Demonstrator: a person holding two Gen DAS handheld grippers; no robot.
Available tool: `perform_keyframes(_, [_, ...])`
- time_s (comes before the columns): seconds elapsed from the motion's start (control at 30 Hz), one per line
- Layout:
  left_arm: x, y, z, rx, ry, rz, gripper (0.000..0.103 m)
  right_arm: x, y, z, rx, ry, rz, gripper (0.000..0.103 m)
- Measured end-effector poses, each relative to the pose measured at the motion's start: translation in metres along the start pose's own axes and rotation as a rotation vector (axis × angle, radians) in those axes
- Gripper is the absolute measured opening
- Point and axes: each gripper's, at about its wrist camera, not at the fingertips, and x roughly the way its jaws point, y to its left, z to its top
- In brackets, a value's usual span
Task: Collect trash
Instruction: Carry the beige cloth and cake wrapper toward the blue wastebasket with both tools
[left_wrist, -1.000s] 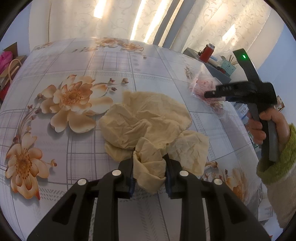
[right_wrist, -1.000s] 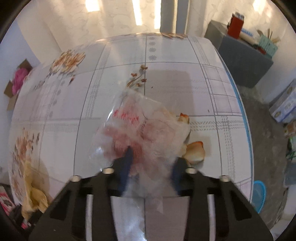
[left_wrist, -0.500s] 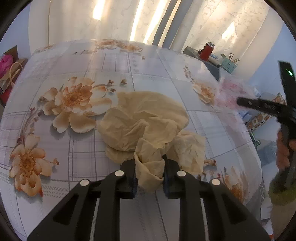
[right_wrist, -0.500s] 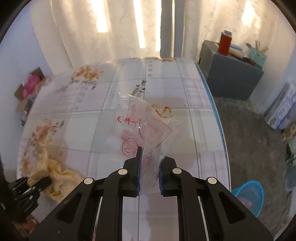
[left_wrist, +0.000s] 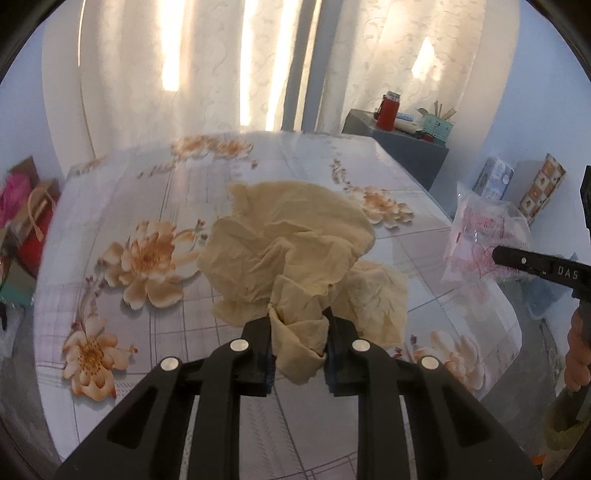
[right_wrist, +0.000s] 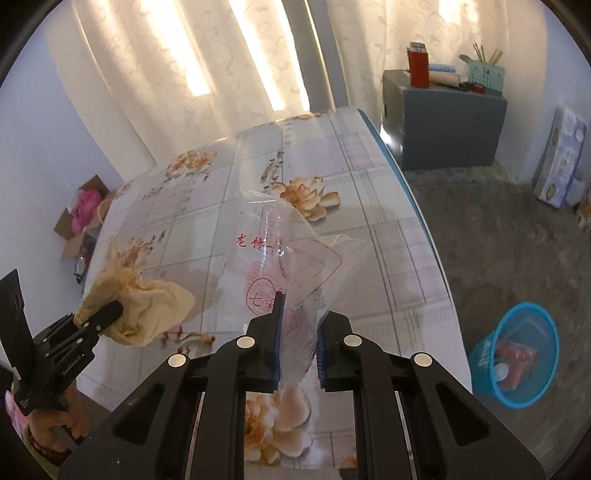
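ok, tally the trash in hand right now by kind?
Crumpled yellow paper: 1, clamped in the left gripper
Clear plastic bag with red print: 1, clamped in the right gripper
Total: 2

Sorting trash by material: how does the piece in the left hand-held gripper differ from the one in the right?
The crumpled yellow paper is opaque and plain; the plastic bag is clear with red print. The paper bunches in thick folds; the bag hangs thin and flat. Both are clamped and lifted above the table.
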Motion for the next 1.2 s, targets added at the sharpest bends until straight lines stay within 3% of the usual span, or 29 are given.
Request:
perform_keyframes(0.83, [-0.023, -0.05, 0.005, 0.158, -0.063, 0.069, 0.019, -0.037, -0.032, -0.015, 0.088, -0.083, 0.085, 0.013])
perform_keyframes(1.2, [-0.023, -0.088, 0.017, 0.241, -0.08, -0.004, 0.019, -0.075, -0.07, -0.031, 0.184, -0.164, 0.067, 0.013])
